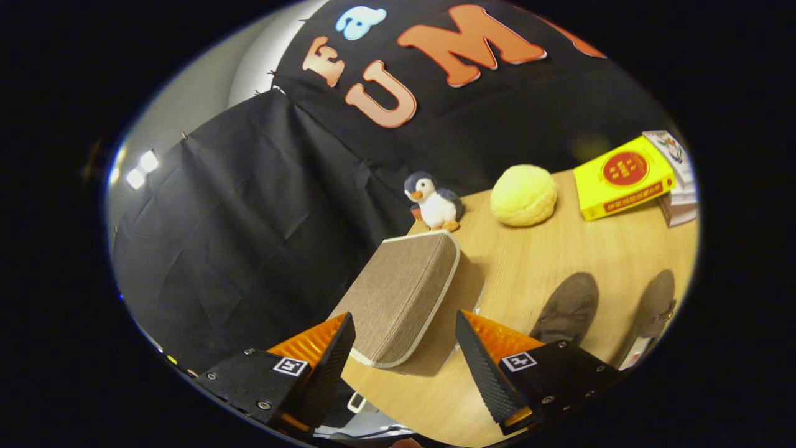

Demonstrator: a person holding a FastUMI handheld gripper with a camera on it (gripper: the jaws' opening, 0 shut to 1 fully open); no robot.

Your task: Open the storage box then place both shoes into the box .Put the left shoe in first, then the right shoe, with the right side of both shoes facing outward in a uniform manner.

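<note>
The storage box (401, 292), a tan woven-fabric case with pale piping along its edges, sat on the wooden table (559, 261) with its broad lid face raised on a slant toward the camera, casting a shadow on the wood behind and beneath it; whether the lid had lifted clear of the base could not be told. The gripper (404, 339) hung just before the box's near lower edge, its two fingers spread wide and released, gripping nothing, with the edge of the box showing in the gap between them. Neither finger touched the fabric.

Off to the side of the box, beyond one finger, two dark brown shoes (569, 308) lay side by side on the table, apart from each other and apart from the box; the farther shoe (653, 311) showed a pale sole edge and a small metal fitting.

Beyond the box, at the table's far edge, stood a small plush penguin (434, 202), upright and close to the box's top corner. A round yellow plush ball (523, 195) rested next to it, and a yellow book (622, 177) leaned on a short stack of other books (679, 186). Black cloth (249, 236) draped the booth behind the table.
</note>
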